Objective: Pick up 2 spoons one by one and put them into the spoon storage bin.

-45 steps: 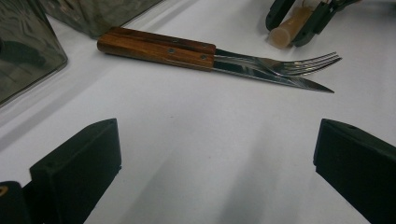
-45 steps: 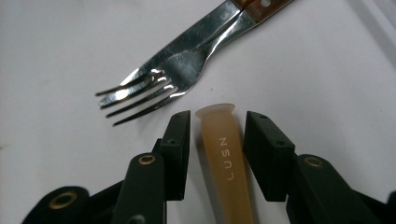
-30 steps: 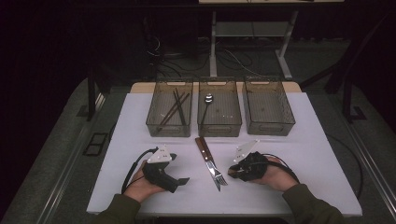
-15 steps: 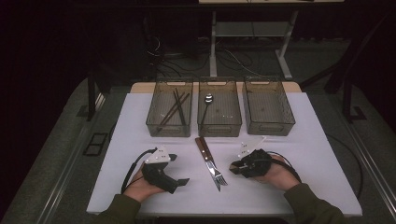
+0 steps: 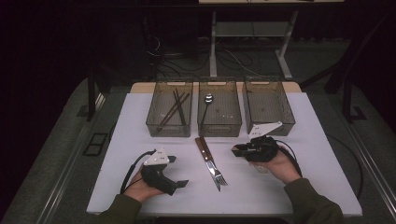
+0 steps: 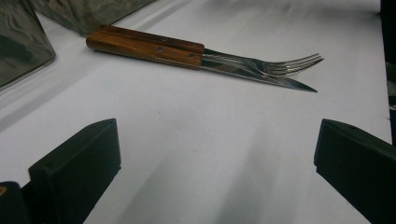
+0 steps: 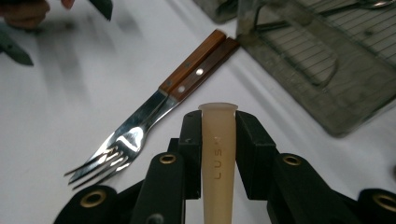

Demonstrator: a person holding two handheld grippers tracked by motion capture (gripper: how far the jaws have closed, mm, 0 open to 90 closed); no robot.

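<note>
Right gripper pinches a pale cream plastic handle between its black jaws, handle upright along the jaw line. Left gripper sits with jaws spread wide, nothing between them.

Wood-handled steel fork and wood-handled steel knife lie side by side, touching, just ahead of the right gripper's jaws and ahead of the left gripper's too, between the two hands.

White table top carries everything; dark room around it, grey floor, cables and a metal frame behind.

Three clear smoky plastic bins beyond the grippers: left bin holds dark chopsticks, middle bin a metal spoon, right bin looks empty.
</note>
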